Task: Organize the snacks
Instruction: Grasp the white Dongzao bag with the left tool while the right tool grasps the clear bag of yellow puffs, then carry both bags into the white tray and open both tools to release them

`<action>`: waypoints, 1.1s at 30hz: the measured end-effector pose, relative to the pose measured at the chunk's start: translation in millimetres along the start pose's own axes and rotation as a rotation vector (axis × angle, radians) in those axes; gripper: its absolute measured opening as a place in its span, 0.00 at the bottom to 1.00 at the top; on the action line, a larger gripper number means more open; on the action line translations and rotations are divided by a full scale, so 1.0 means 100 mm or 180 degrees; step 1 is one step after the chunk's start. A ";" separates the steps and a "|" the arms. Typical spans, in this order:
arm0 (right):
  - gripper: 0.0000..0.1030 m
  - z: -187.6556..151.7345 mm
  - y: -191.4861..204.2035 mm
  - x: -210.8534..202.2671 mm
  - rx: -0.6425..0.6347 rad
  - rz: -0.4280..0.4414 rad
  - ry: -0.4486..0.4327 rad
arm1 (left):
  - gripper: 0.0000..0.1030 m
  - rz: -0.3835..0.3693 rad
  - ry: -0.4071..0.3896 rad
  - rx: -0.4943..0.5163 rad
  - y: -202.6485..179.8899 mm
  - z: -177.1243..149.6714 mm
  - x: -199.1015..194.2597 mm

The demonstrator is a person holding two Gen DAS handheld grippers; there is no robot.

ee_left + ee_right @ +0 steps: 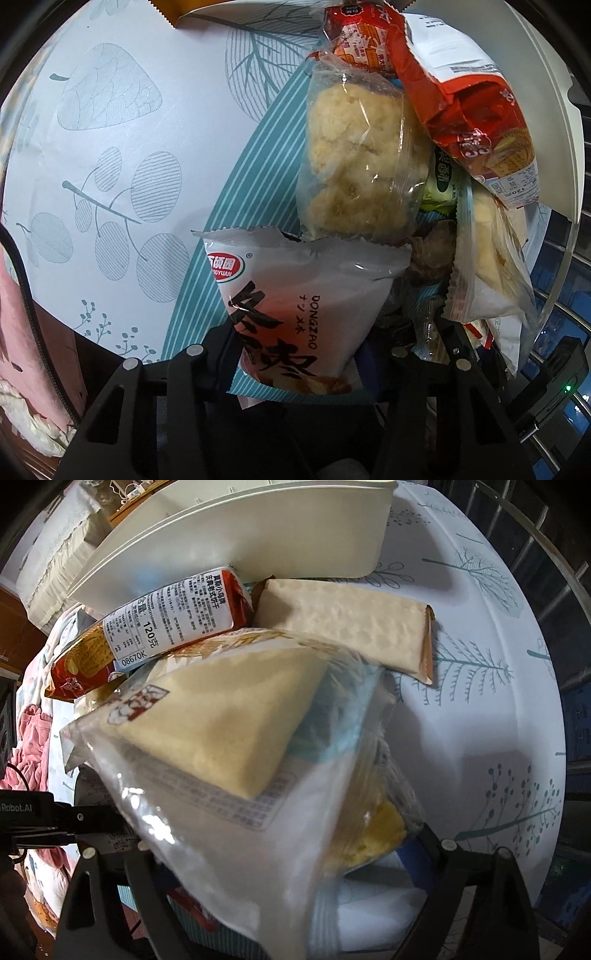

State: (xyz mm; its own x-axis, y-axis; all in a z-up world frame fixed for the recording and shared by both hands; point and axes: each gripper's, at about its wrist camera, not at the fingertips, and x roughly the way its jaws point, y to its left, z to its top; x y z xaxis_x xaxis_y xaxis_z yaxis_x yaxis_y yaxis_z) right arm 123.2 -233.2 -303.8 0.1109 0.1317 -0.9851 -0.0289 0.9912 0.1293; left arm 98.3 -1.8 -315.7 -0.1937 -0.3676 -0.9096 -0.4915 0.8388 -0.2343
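Both views carry strong fisheye distortion: straight edges bow and black vignette fills the corners. Lighting is moderate and cool. In the left wrist view, focus is sharp at centre; glare streaks cross the clear plastic packet of pale crumbly pastry (360, 158) and the white foil snack pouch with black characters (295, 306). In the right wrist view, the clear bag holding a pale triangular sandwich (229, 734) is smeared by motion blur toward the lower edge. Soft grey shadows fall on the white leaf-printed tabletop (476, 716). Outer margins are dim.
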 end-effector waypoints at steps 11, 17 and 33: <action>0.87 -0.05 0.14 -0.17 0.0133 -0.0058 -0.0063 | 0.48 -0.0029 -0.0073 0.0071 0.12 -0.02 -0.23; 0.87 -0.14 0.26 -0.39 0.0301 -0.0055 -0.0159 | 0.47 -0.0053 -0.0231 0.0214 0.15 -0.07 -0.48; 0.87 -0.58 0.42 -1.33 0.0704 -0.0076 -0.0990 | 0.47 0.0000 -0.0785 0.0875 -0.01 -0.31 -1.34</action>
State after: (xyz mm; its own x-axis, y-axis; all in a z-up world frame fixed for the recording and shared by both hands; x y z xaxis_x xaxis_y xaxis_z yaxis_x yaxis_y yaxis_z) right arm 49.7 -210.0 -174.2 0.4061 0.0730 -0.9109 0.1885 0.9687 0.1617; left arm 98.1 34.0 -182.5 0.0332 -0.2878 -0.9571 -0.2385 0.9277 -0.2872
